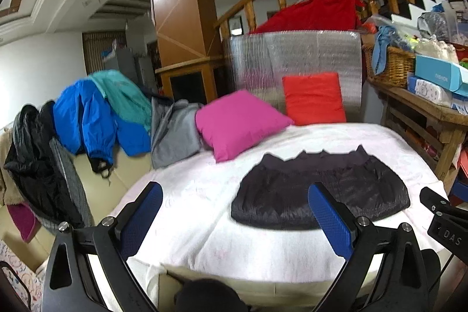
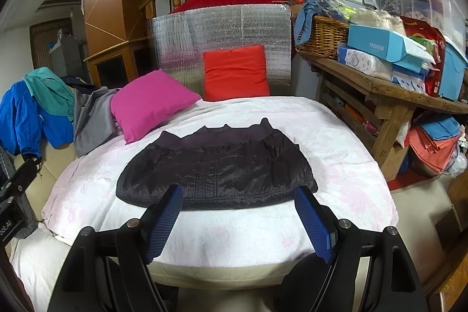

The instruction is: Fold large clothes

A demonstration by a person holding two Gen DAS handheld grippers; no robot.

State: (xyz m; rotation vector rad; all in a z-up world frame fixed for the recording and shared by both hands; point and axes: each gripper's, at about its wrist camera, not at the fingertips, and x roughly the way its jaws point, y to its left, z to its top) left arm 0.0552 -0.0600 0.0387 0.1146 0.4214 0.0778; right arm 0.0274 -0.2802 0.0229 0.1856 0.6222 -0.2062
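Note:
A folded black quilted jacket (image 2: 216, 171) lies flat on the white blanket (image 2: 336, 154) that covers the bed; it also shows in the left wrist view as the jacket (image 1: 292, 189), right of centre. My right gripper (image 2: 238, 195) is open, its blue pads just short of the jacket's near edge, holding nothing. My left gripper (image 1: 235, 195) is open and empty too, over the blanket (image 1: 199, 195) to the left of the jacket, its right finger in front of the jacket's near edge. The right gripper's black body (image 1: 444, 218) shows at the right edge of the left wrist view.
A magenta cushion (image 2: 149, 104) and a red cushion (image 2: 235, 72) lean at the bed's far side against a silver foil board (image 2: 222, 31). Blue, teal, grey and black jackets (image 1: 99, 119) are heaped on the left. A cluttered wooden shelf (image 2: 386, 86) stands on the right.

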